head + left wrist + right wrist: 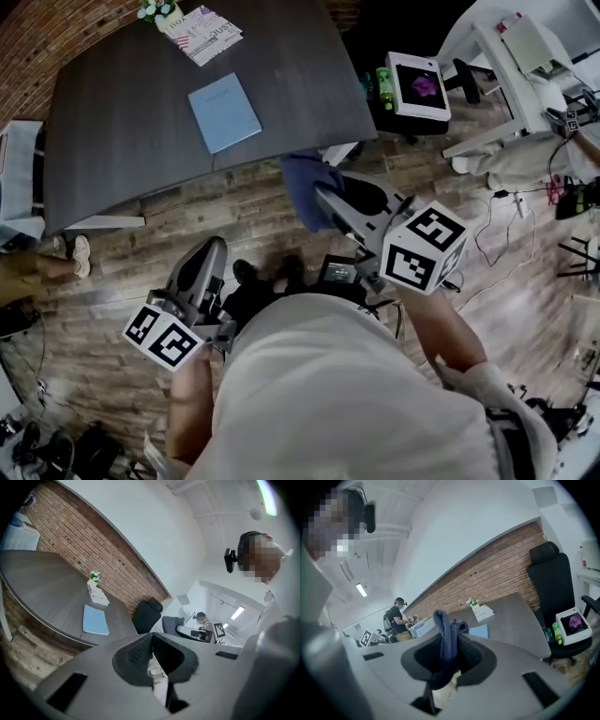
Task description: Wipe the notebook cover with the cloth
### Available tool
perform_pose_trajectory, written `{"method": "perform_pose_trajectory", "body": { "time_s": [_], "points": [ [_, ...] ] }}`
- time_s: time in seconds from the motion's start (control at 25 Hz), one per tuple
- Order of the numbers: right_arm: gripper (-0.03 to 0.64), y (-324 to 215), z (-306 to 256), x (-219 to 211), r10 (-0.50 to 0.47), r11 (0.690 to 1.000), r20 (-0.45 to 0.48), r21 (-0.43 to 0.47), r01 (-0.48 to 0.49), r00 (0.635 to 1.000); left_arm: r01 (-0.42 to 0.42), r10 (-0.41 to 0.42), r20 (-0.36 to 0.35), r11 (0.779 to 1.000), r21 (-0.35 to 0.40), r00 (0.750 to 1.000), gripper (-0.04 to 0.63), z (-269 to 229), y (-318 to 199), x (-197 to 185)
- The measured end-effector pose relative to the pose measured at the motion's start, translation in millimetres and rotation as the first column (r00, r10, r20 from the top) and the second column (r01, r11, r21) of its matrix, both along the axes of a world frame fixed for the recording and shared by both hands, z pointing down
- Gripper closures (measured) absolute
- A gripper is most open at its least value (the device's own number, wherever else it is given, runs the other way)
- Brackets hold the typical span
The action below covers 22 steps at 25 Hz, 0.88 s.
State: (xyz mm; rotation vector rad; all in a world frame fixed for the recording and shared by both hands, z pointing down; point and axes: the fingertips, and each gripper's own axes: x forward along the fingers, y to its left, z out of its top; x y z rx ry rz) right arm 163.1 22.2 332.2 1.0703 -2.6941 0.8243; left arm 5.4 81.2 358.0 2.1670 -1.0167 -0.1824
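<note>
Left gripper (212,251) hangs low over the wooden floor (122,248), its jaws pressed together with nothing between them. Above it, the light-blue notebook (224,112) lies flat on the dark table (103,122), near the front edge. Further right, the right gripper (323,195) pinches the dark-blue cloth (302,178), just off the table's near edge.

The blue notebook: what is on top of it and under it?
Nothing lies on the notebook. It rests on the dark table; its underside is hidden.
</note>
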Motion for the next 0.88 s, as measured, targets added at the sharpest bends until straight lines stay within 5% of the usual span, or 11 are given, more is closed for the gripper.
{"method": "perform_pose_trajectory", "body": {
  "time_s": [0.32, 0.88],
  "points": [
    [0.534, 10, -20, 4, 0.032, 0.998, 0.021, 0.054, -0.033, 0.999, -0.040, 0.039, 0.005, 0.997, 0.073, 0.999, 0.588, -24, -9, 2],
    [0.535, 25, -36, -48, 0.055, 0.995, 0.008, 0.081, -0.056, 0.998, -0.056, 0.055, 0.005, 0.996, 0.071, 0.998, 0.588, -29, 11, -53]
  ]
}}
